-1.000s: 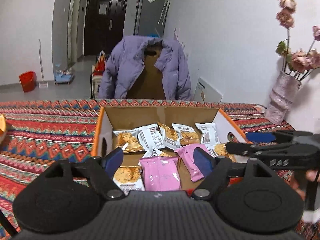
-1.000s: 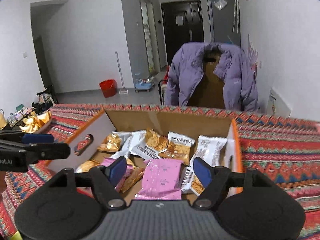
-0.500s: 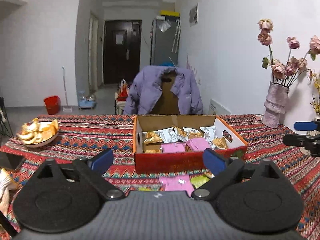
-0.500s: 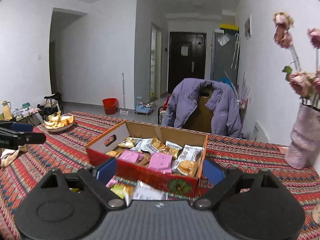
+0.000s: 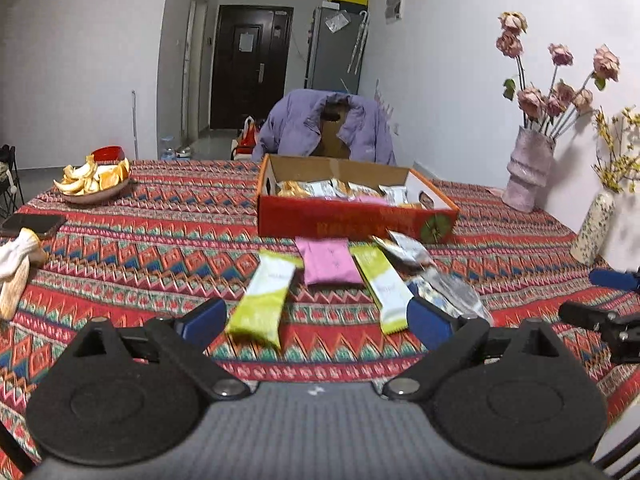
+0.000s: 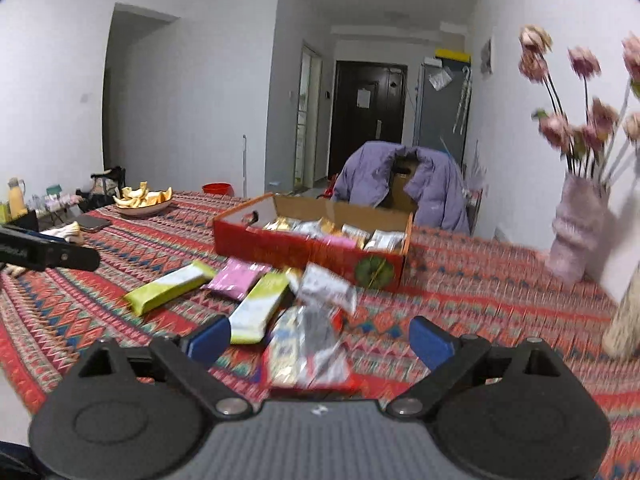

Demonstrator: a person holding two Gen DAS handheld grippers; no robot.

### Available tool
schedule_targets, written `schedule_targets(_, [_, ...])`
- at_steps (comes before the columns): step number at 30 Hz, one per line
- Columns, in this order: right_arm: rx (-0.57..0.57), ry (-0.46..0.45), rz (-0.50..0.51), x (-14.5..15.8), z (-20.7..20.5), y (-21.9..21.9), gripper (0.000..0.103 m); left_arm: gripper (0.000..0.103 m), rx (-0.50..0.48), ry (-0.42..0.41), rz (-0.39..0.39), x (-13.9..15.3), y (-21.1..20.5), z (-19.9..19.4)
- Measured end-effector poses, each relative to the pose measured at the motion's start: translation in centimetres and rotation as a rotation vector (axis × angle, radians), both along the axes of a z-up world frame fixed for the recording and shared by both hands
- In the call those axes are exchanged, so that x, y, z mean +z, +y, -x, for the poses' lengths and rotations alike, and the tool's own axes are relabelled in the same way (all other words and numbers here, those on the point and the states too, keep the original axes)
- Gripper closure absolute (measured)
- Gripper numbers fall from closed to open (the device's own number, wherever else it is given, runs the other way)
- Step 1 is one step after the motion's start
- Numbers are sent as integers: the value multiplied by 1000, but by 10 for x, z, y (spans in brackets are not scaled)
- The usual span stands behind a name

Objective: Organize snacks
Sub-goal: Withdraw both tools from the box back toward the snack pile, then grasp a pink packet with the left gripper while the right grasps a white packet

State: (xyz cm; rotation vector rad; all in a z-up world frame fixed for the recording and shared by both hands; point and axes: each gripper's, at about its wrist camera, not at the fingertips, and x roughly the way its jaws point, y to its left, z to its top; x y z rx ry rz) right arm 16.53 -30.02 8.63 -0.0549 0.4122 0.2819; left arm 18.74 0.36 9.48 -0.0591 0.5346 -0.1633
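Note:
A red cardboard box (image 5: 356,216) holding several wrapped snacks stands mid-table, also in the right wrist view (image 6: 308,250). In front of it lie loose snacks: a green bar (image 5: 266,296), a pink packet (image 5: 328,266), a second green bar (image 5: 384,284) and silvery packets (image 5: 452,292). My left gripper (image 5: 316,320) hangs open above the near end of these with nothing between its fingers. My right gripper (image 6: 320,340) is open too, over a silvery packet (image 6: 308,348) without touching it. A green bar (image 6: 172,286) and a pink packet (image 6: 240,278) lie to its left.
A bowl of orange peels (image 5: 94,178) and a dark phone (image 5: 32,224) sit at the far left of the patterned tablecloth. Vases with flowers (image 5: 528,168) stand at the right by the wall. Behind the table is a chair with a purple jacket (image 5: 324,128).
Both grippers have pulled back from over the box to the near side of the table, and their jaws have spread wider. The loose snacks in front of the box have come into view.

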Motion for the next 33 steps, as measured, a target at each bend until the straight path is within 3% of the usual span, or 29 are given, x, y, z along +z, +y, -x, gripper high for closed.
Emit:
schedule_targets(5, [-14, 41, -25, -14, 15, -5, 7, 4, 6, 20, -24, -7, -4, 8])
schedule_targets(9, [-36, 57, -13, -18, 18, -10, 7, 4, 10, 46, 0, -12, -6, 7])
schedule_targets(14, [-51, 71, -29, -19, 7, -16, 7, 6, -16, 58, 83, -9, -14, -15])
schedule_targets(17, [-56, 82, -52, -19, -6, -19, 7, 7, -41, 57, 63, -11, -27, -38])
schedule_targets(19, [-57, 92, -72, -20, -19, -20, 7, 9, -43, 64, 47, -17, -33, -57])
schedule_targets(23, [-57, 114, -135, -21, -54, -24, 8, 26, -56, 143, 62, -38, -43, -109])
schedule_targets(26, [-57, 129, -175, -22, -89, -24, 8, 28, -55, 209, 83, -58, -45, -149])
schedule_targets(33, [-26, 189, -253, -37, -185, -15, 9, 28, -25, 259, 51, -89, -49, -212])
